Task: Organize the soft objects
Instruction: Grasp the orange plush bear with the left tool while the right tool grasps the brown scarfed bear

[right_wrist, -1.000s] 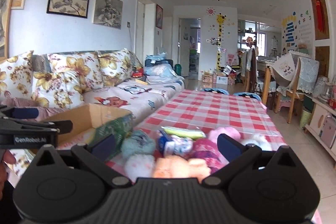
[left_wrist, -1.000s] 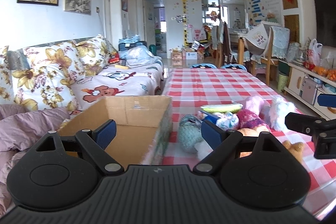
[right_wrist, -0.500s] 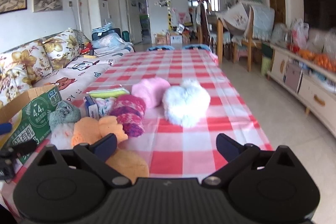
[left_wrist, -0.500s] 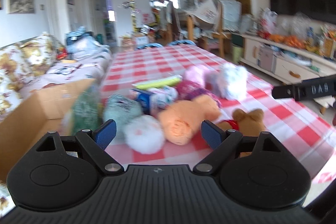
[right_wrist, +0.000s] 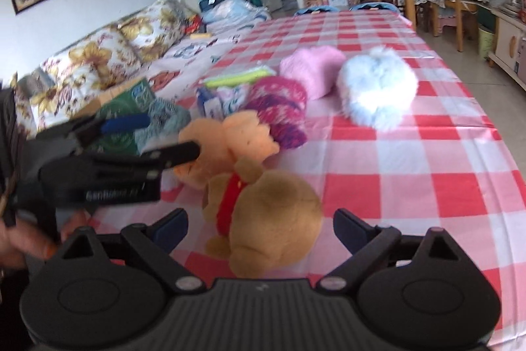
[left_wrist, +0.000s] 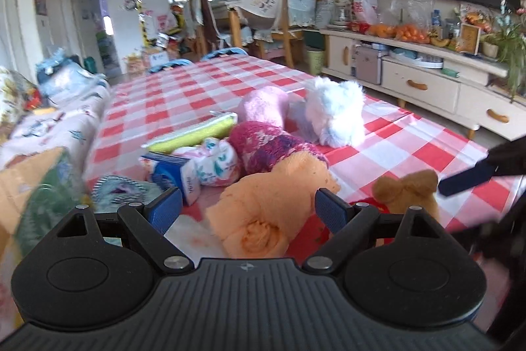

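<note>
On the red-and-white checked tablecloth (right_wrist: pixel 411 173) that covers the long table, we find the soft objects gathered in a loose cluster toward the sofa side. At that edge stands an open cardboard box (right_wrist: pixel 131 107) with green printed sides, its near corner touching a teal knitted item (left_wrist: pixel 118 189). Next in size, we note the brown teddy bear (right_wrist: pixel 273 219) with a red collar, lying nearest the right wrist camera, between the spread fingers of the right gripper (right_wrist: pixel 259 224); we cannot tell whether either finger touches it, and the jaws stand wide apart. Just behind the bear lies the orange plush toy (left_wrist: pixel 273 206), which in the left wrist view sits between the separated fingers of the left gripper (left_wrist: pixel 248 209), likewise held wide and clamped on nothing. Farther along the cloth sits the white fluffy toy (right_wrist: pixel 378 91), standing apart from the cluster, with the pink plush item (right_wrist: pixel 312 68) just beside it. Touching the orange plush toy is the magenta knitted piece (right_wrist: pixel 282 111). Beside that rests a floral printed fabric bundle (left_wrist: pixel 213 160) with a blue label, and behind it a flat yellow-green packet (left_wrist: pixel 194 134). Motion blur softens the box and the left gripper in the right wrist view.
</note>
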{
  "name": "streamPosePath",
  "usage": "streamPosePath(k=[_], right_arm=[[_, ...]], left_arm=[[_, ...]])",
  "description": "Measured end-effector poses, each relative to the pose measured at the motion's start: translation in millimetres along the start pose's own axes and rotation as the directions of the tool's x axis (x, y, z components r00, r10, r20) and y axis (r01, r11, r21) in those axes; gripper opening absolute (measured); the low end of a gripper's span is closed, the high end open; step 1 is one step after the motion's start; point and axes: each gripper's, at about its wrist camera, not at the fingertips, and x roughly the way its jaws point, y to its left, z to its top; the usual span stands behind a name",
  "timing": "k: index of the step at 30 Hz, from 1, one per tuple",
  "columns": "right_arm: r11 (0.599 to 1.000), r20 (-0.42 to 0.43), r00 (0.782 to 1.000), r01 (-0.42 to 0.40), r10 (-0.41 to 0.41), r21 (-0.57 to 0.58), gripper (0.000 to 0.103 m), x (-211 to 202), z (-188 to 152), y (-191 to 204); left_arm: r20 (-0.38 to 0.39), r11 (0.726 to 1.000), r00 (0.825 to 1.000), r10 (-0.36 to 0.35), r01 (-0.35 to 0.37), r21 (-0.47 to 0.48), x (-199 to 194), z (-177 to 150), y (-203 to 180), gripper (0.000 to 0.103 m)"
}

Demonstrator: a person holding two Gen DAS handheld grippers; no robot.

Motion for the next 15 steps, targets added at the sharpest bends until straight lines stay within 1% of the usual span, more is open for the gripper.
streamPosePath(k=[2,4,10,15], right_arm=[[0.999,-0.019,1.000,0.020,-0.021,-0.040,0.096,8,-2,4],[0.997,-0.034,0.998,0.042,-0.044,-0.068,0.098,18,-2,7],[0.994,-0.054,0.996,0.062,-0.067,-0.087,0.099,33,-1,7],[0.995,-0.069,0.995,0.065,-0.071,-0.080,0.099,40,4,8]], left_arm=[[-0.017,1.000,0.999,-0.027,0.027,-0.010,9,1,2,0.103],[-0.037,0.999,0.999,-0.038,0.038,-0.010,18,0,0,0.103],[-0.085,0.996,0.993,-0.087,0.084,-0.036,41,8,2,0.103],[-0.116,0.996,0.990,-0.082,0.077,-0.048,51,12,2,0.103]])
